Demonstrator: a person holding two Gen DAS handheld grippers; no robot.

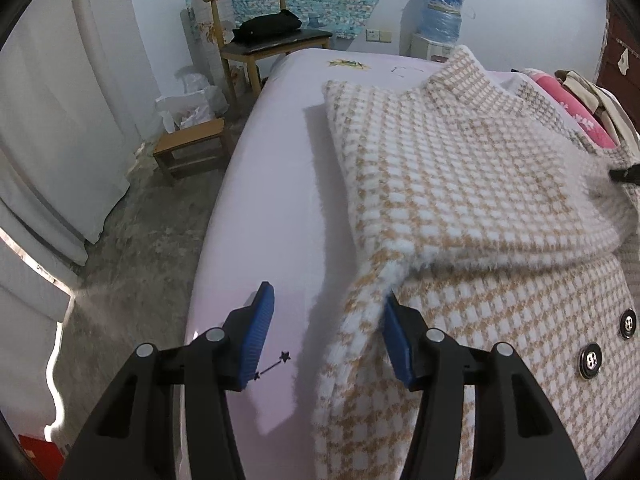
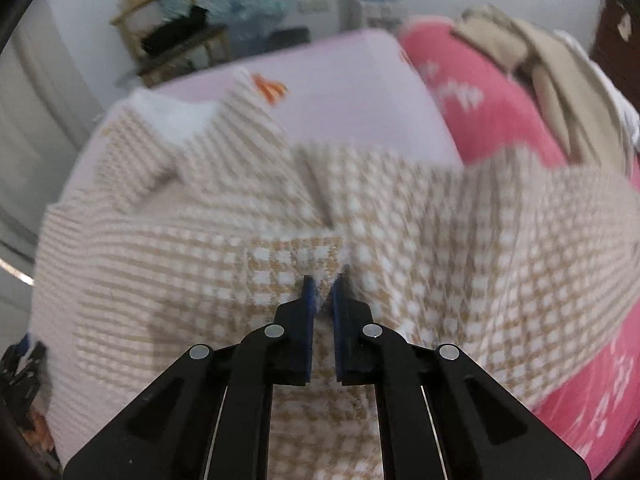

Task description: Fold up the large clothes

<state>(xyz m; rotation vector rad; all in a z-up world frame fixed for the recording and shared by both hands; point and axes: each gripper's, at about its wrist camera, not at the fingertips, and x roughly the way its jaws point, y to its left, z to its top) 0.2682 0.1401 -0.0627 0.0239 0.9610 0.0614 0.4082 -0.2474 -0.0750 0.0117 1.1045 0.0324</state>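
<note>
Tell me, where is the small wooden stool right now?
In the left wrist view, the small wooden stool stands on the grey floor at the left, beside the pale lilac bed, just in front of the wooden chair.

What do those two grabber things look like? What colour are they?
Both match. The left gripper and right gripper have black plastic arms with round silver pins at the joints. Each finger ends in a flat blue ribbed pad. No cables or sleeves show.

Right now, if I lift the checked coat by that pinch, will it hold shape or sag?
Probably sag: the checked coat already drapes in soft folds over the bed. It looks thick and fuzzy, so likely heavy. The right gripper, shut on a small pinch, may slip; the left gripper is open.
</note>
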